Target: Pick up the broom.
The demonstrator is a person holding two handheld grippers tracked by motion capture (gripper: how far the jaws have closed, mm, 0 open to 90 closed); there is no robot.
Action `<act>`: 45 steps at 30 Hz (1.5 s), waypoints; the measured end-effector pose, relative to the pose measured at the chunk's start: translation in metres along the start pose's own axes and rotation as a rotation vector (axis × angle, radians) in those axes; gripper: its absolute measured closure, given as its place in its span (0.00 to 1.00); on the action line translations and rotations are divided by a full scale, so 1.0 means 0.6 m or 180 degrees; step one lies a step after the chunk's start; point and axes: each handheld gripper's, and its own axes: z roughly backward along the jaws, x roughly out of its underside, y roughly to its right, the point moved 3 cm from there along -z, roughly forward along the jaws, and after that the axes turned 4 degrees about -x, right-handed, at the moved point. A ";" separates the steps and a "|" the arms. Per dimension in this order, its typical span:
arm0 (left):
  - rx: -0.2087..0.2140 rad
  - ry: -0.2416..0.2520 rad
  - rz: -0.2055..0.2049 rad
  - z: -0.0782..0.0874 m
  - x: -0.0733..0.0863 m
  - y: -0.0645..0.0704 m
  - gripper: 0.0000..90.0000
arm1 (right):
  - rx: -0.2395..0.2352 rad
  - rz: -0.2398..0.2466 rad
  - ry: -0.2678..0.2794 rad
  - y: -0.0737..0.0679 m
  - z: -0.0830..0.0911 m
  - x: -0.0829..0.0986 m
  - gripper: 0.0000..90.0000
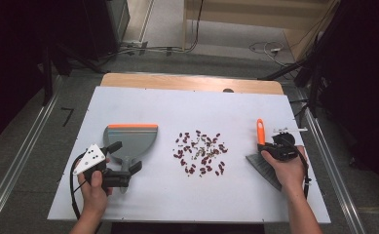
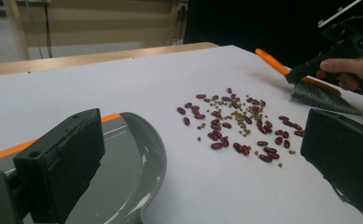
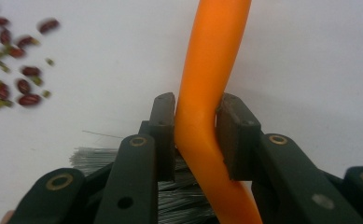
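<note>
A grey dustpan (image 1: 128, 139) with an orange lip lies at the table's left (image 2: 128, 163). My left gripper (image 1: 124, 157) is open, its jaws on either side of the dustpan's handle without clamping it (image 2: 202, 154). A scatter of red and small green beans (image 1: 201, 152) covers the middle of the white board (image 2: 240, 123) (image 3: 11, 70). At the right, my right gripper (image 1: 280, 146) is shut on the orange handle of a brush (image 3: 212, 60), jaws pressed against it on both sides (image 3: 195, 135). Its grey bristles (image 1: 265, 168) rest on the board, right of the beans (image 2: 324, 95).
The white board (image 1: 177, 102) lies on a wooden table whose far edge (image 1: 192, 83) shows behind. Metal rails (image 1: 16, 161) run along both sides on the floor. Cables (image 1: 265, 48) lie on the floor beyond the table, and dark equipment stands at both back corners.
</note>
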 end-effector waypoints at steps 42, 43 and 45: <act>0.0167 0.0043 -0.0213 -0.068 -0.063 0.094 0.00 | -0.0883 0.0357 0.1906 -0.156 0.122 -0.050 0.77; 0.0182 0.0034 -0.0215 -0.073 -0.065 0.097 0.00 | -0.0907 0.0361 0.1915 -0.163 0.122 -0.053 0.77; 0.0201 0.0020 -0.0224 -0.082 -0.067 0.102 0.00 | -0.0947 0.0382 0.1924 -0.176 0.120 -0.057 0.77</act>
